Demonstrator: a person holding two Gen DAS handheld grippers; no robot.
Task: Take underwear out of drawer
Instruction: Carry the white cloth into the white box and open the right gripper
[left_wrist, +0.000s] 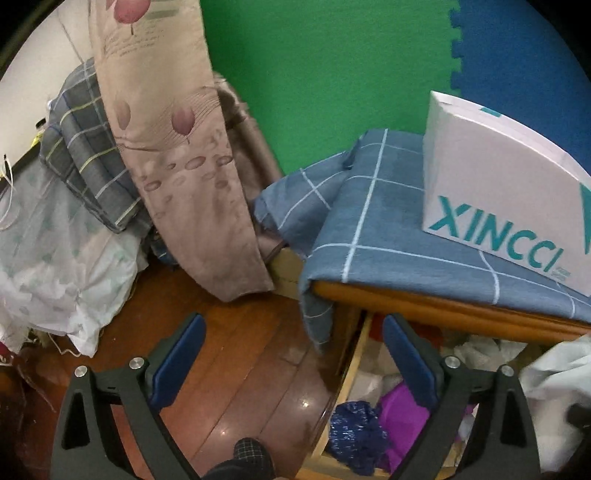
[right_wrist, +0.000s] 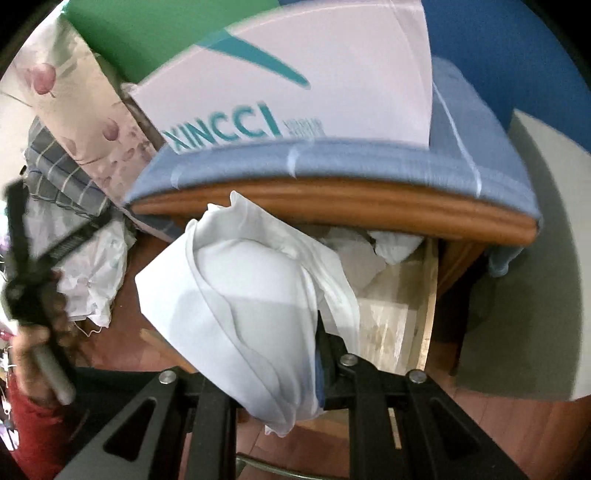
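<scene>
Over open drawer (right_wrist: 428, 295) | R fingers (right_wrist: 280, 373) clamp white underwear (right_wrist: 243, 302), long axis toward cabinet | L fingers (left_wrist: 293, 354) apart, empty

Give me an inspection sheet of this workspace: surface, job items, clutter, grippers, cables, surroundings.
Surface: wooden floor beside a wooden cabinet covered by a blue checked cloth.
Job's things: open drawer under the cabinet top; white garment held above it by the right gripper; a dark blue garment and a purple one lie in the drawer.
Clutter: white XINCCI box on the cloth; folded grey plaid fabric; crumpled white bag on the floor.
Grippers: left gripper open, holding nothing; right gripper shut on the white garment.
Cables: nothing seen for certain.
Surroundings: floral curtain; green and blue foam mats behind.
</scene>
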